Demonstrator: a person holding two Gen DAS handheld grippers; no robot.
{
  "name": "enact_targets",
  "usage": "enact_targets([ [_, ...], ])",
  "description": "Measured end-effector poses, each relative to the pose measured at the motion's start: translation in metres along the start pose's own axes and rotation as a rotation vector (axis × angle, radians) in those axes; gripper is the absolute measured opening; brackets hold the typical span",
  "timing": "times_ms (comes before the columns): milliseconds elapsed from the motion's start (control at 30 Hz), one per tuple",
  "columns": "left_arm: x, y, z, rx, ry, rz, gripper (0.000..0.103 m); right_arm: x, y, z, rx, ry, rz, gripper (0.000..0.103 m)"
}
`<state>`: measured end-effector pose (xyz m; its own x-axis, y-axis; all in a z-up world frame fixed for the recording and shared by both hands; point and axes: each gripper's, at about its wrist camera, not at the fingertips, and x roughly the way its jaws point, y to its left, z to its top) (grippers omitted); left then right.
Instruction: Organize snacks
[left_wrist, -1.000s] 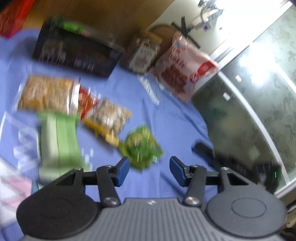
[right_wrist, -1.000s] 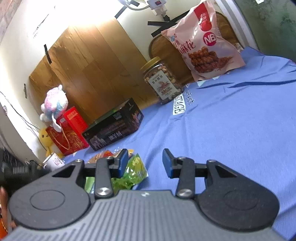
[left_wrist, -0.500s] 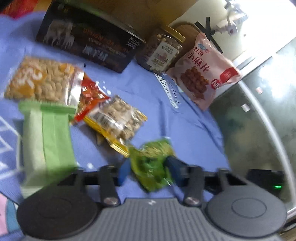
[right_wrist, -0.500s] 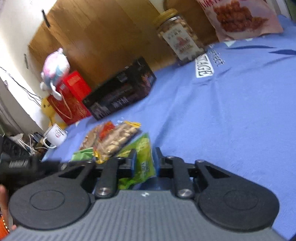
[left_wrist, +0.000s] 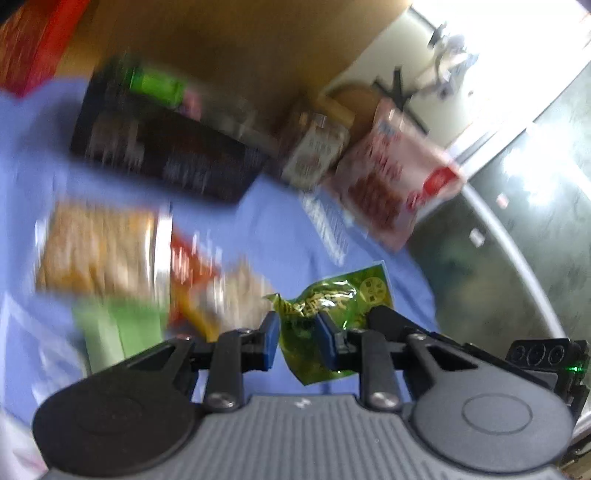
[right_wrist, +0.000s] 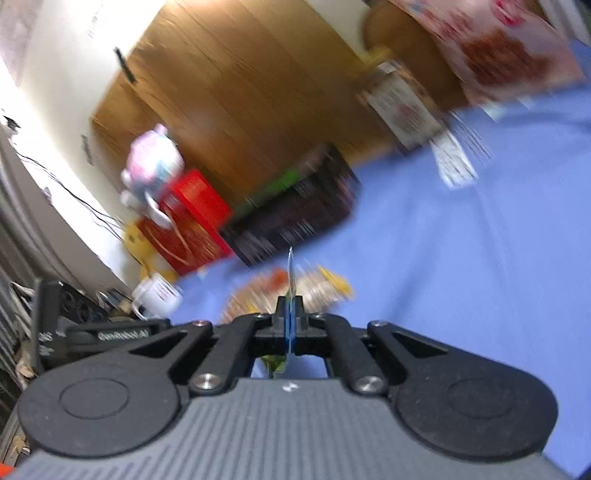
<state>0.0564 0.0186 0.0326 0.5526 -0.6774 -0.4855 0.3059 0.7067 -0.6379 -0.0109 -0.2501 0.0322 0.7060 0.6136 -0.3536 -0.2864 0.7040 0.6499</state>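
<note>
A blue cloth (left_wrist: 280, 229) is covering the surface and carrying everything else. At its far edge a black box (left_wrist: 166, 158) is lying flat, with a jar (left_wrist: 314, 147) and a pink bag (left_wrist: 395, 184) standing just beside it against the wooden panel. Nearer, a blurred spread of packets (left_wrist: 99, 247) is lying on the cloth, one pale green (left_wrist: 122, 332). The left gripper (left_wrist: 297, 341) is pinching a green packet (left_wrist: 332, 306) across its crumpled middle, the blue pads pressing into the foil, and is holding it above the cloth. The right gripper (right_wrist: 290, 317) is clamping the same packet's thin edge, seen edge-on as a sliver, its jaws pressed almost together. Both pairs of jaws have just been closing. A red box (right_wrist: 192, 221) and a plush toy (right_wrist: 151, 166) are standing beyond the cloth.
</note>
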Motion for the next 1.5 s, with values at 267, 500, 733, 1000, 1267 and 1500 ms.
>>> enact_targets([
  [267, 0.013, 0.017, 0.116, 0.068, -0.178, 0.080, 0.024, 0.086, 0.030, 0.085, -0.153, -0.069, 0.031, 0.003],
  [500, 0.029, 0.053, 0.144, 0.057, -0.167, 0.185, 0.031, 0.170, 0.024, 0.106, -0.326, -0.070, -0.171, 0.014],
  [733, 0.008, 0.040, 0.072, 0.072, 0.040, 0.005, 0.033, 0.098, -0.029, 0.039, -0.142, 0.106, 0.004, 0.016],
  [1000, -0.001, 0.018, -0.006, 0.022, 0.133, 0.033, 0.052, 0.087, -0.028, 0.023, -0.204, 0.154, -0.055, 0.045],
  [1267, 0.005, 0.019, -0.023, 0.001, 0.081, 0.139, 0.056, 0.078, -0.027, -0.003, -0.130, 0.219, -0.043, 0.022],
  [1500, 0.005, 0.016, -0.021, 0.009, 0.100, 0.154, 0.056, 0.039, 0.001, -0.029, -0.309, 0.174, -0.055, 0.049],
])
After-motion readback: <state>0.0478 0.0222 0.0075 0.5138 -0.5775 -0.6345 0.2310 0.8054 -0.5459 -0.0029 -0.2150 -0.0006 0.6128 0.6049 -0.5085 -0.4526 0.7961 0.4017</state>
